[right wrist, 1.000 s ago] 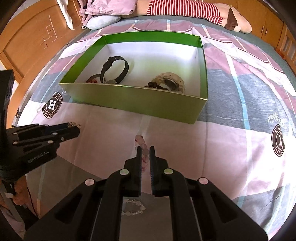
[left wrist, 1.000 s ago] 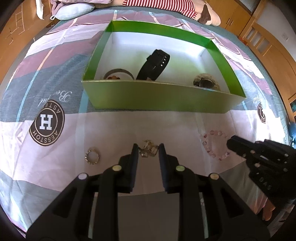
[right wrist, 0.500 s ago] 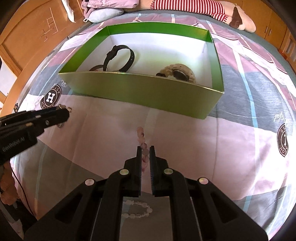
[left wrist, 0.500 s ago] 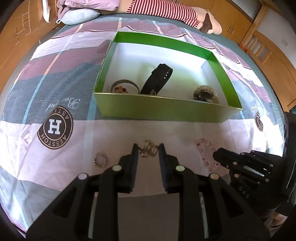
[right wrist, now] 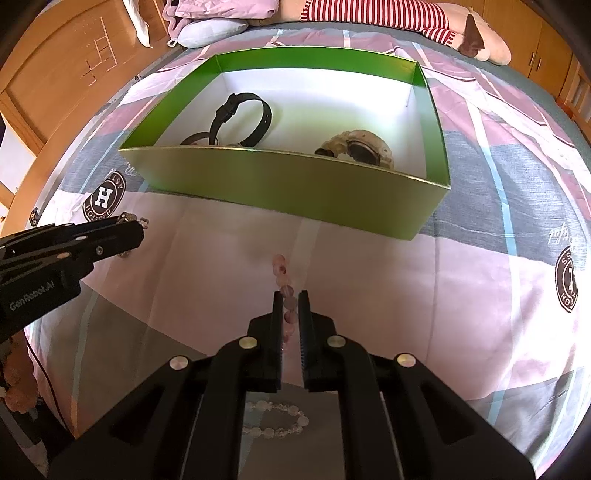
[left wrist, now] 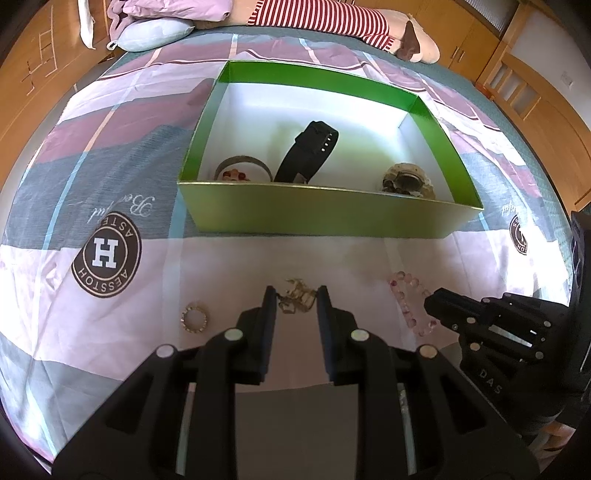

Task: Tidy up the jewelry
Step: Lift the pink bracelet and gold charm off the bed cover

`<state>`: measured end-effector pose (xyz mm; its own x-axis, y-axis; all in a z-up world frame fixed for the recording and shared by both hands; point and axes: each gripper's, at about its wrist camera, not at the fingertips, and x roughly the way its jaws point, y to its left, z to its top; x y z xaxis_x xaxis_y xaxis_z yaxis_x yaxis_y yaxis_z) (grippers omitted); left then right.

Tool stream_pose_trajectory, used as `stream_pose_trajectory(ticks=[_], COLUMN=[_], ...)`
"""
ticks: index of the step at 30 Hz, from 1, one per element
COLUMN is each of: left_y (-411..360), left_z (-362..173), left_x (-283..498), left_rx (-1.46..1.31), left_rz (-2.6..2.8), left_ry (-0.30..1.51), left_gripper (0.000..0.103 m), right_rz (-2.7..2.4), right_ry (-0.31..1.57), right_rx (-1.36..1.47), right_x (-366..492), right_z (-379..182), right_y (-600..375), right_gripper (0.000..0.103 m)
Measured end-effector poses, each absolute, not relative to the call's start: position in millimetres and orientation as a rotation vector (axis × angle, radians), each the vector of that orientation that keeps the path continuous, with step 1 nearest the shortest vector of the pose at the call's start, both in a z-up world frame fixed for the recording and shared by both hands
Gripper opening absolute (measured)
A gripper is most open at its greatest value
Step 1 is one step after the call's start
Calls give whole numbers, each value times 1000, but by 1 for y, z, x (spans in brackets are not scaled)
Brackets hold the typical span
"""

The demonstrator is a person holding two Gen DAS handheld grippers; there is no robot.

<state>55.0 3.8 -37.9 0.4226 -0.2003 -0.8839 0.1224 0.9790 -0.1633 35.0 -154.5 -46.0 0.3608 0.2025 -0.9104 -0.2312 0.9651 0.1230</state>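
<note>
Our right gripper [right wrist: 291,308] is clamped on the pink bead bracelet [right wrist: 283,284], which is off the bedsheet [right wrist: 369,266], we think ready for boxing. Our left gripper [left wrist: 294,303] has its fingers closed on the gold trinket [left wrist: 297,295], likely same purpose. Beside it, a beaded ring [left wrist: 194,316] still lies loose. Beyond, the green box [left wrist: 317,216] already holds a black watch [left wrist: 308,151], a bangle [left wrist: 242,168] and a pale piece. Farther off: pillow [left wrist: 155,31], wooden cabinets.

- Green box [left wrist: 317,218]: smooth card with a slight sheen, matt white inside
- Bedsheet [left wrist: 110,317]: soft printed cloth
- Pink bead bracelet [right wrist: 284,280]: glossy, translucent beads
- Ring [left wrist: 194,317]: shiny metal
- Black strap [left wrist: 310,147]: matt
- Wardrobe [left wrist: 40,62]: smooth varnished wood
</note>
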Motion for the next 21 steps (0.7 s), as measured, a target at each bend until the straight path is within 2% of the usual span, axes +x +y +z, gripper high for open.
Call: stream_pose_trajectory(ticks=[21], left_y=[2], left_z=[-37], left_x=[54], left_rx=[-71], left_rz=[-206], left_ry=[1115], left_gripper=[22], right_rz=[288], right_ry=[1175], right_rx=[-38], right_x=[35], right_z=[-49], right_y=[-151], right_gripper=[8])
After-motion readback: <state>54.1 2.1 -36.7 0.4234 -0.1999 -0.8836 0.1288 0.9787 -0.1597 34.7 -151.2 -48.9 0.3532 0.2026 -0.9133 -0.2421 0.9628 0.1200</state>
